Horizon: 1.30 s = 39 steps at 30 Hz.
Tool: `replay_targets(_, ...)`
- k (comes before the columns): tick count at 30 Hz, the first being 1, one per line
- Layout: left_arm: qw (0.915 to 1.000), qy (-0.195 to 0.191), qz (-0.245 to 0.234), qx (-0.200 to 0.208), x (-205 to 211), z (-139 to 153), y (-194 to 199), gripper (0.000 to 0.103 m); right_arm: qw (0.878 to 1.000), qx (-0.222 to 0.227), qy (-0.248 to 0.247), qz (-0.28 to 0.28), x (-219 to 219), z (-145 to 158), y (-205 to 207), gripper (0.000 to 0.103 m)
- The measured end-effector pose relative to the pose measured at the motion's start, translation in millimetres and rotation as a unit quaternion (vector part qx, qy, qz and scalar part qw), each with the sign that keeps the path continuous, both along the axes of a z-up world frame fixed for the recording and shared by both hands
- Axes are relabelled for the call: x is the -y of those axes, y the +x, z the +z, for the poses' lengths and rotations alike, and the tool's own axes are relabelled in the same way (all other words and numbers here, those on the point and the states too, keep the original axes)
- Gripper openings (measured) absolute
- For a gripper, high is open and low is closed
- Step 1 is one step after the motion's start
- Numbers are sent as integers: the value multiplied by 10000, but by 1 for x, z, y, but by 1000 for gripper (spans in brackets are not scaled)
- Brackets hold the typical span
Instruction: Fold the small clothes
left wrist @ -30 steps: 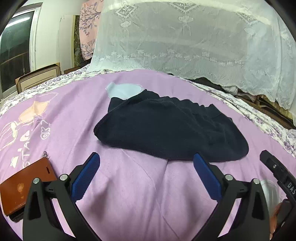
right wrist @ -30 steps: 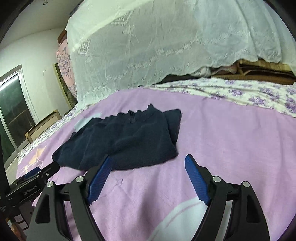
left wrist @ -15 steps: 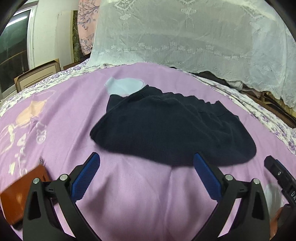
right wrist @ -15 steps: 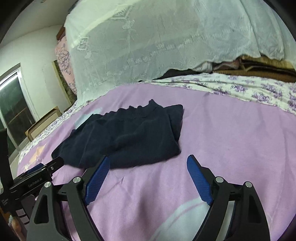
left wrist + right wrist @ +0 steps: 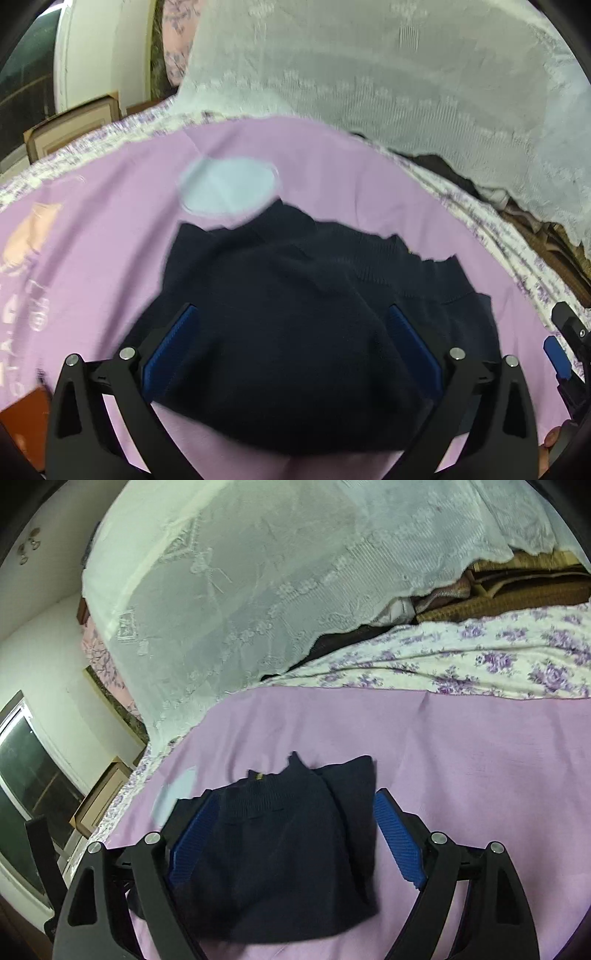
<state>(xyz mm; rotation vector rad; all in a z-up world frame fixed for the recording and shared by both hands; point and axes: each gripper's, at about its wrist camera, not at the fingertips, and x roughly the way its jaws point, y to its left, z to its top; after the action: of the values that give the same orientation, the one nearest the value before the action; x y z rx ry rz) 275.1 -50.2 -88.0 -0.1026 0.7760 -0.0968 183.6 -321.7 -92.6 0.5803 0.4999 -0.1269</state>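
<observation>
Left fingers: blue ribbed pads [image 5: 170, 347] of the left gripper [image 5: 291, 350] stand wide apart, nothing pinched; both hang over the dark navy knitted garment [image 5: 295, 332], whether they touch it cannot be told.
Garment: it lies crumpled on the lilac printed bedsheet [image 5: 110, 240], its ribbed edge toward the far side, one far corner overlapping a pale blue oval print [image 5: 227, 190] on the sheet.
Brown flat object: a rust-coloured item [image 5: 22, 424] sits at the lower left edge, beside the left gripper's frame; too blurred to identify.
Right fingers: blue ribbed pads [image 5: 397, 840] of the right gripper [image 5: 291, 834] have just been opening and stand wide, the garment [image 5: 280, 849] between them, not clamped.
Backdrop: white lace cloth [image 5: 258, 590] drapes behind the bed; a floral purple-and-white sheet [image 5: 480, 657] lies at the right.
</observation>
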Motion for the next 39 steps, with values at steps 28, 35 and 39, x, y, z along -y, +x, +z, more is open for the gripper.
replay_targets(28,9958,892,-165,-131,26,-41,6,99,9847,-672,1296,948,33,-71,31,63)
replay_targets(35,9967,780,-150,-162,22,-40,4,99,9863,-907,1117,802,34,-72,27,59)
replay_targets(39,9952,961,-117,-116,30,-43,6,99,9876,-976,832,910,25,-73,39,61)
